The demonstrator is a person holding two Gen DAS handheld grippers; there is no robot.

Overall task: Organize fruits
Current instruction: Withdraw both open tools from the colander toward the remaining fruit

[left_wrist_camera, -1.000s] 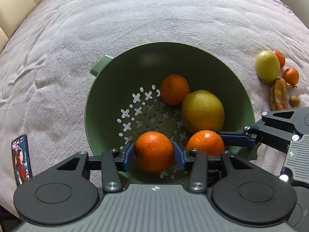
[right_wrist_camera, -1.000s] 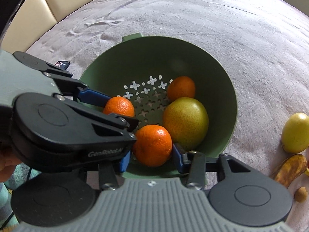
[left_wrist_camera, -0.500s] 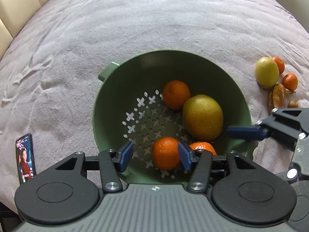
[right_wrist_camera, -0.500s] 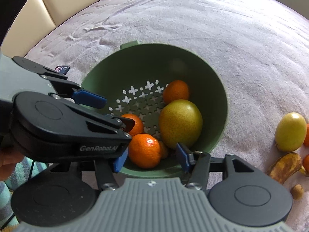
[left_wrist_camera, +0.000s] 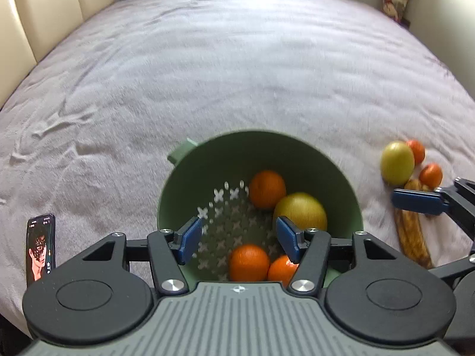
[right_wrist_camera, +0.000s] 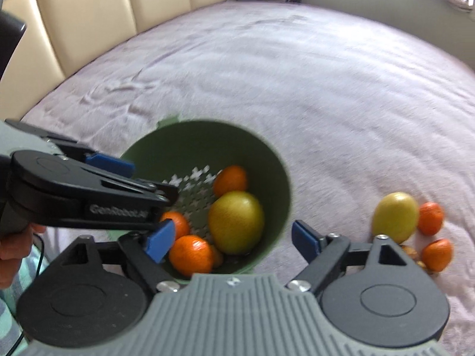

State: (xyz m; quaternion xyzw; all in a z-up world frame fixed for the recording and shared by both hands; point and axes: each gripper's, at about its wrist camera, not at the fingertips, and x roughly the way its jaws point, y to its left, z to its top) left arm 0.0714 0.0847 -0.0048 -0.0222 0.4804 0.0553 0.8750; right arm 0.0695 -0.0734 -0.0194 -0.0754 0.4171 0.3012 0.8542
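While both my claws hang above the green colander [left_wrist_camera: 297, 154], jaws just spread and empty, left claw [left_wrist_camera: 237, 234] and right claw [right_wrist_camera: 228, 237] clear its rim. Three oranges [left_wrist_camera: 248, 262] and a pear [left_wrist_camera: 299, 210] lie inside; wide bare bedspread [left_wrist_camera: 237, 59] beyond.

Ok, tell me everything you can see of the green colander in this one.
The green colander is a round, deep, matte bowl, plastic by its look, standing upright on the pale bedcover. Its floor is pierced with cross-shaped and small round holes, and a stubby handle sticks out at the far-left rim. Inside lie three oranges and one large yellow-green fruit. Neither hand-held gripper touches it.
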